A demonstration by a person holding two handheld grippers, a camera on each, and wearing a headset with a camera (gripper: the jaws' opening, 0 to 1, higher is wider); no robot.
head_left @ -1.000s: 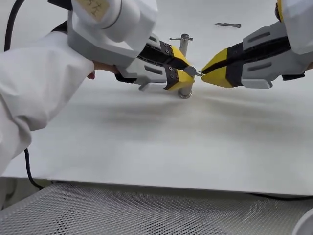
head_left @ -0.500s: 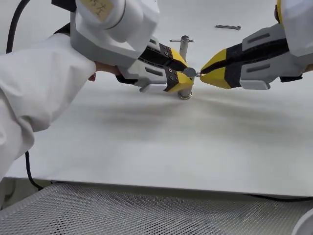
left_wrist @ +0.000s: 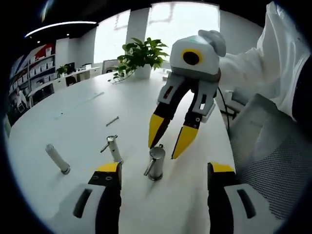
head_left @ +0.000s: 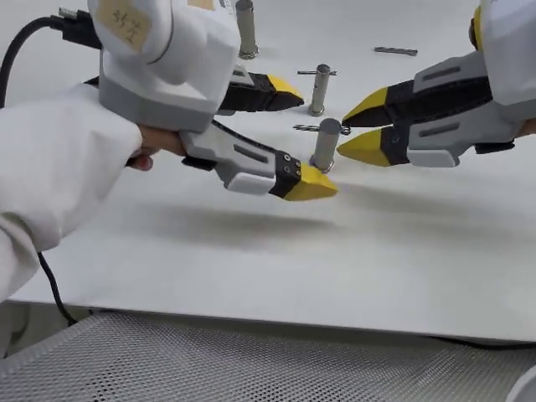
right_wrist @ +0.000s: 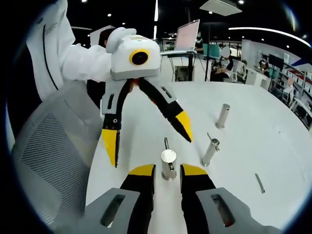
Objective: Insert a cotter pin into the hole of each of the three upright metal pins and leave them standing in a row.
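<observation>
You have a white table (head_left: 251, 276) in front of you with three upright metal pins standing on it. The near pin (head_left: 326, 144) is at centre frame and the middle pin (head_left: 318, 88) is just above it. Each is crossed by a cotter pin (head_left: 308, 128). The far pin (head_left: 245, 29) stands bare at the top edge. A loose cotter pin (head_left: 395, 51) lies flat at upper right.

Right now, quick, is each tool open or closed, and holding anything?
Left tool: open wide, holding nothing.
Right tool: open, tips beside the nearest metal pin with a cotter pin through it, holding nothing.
</observation>
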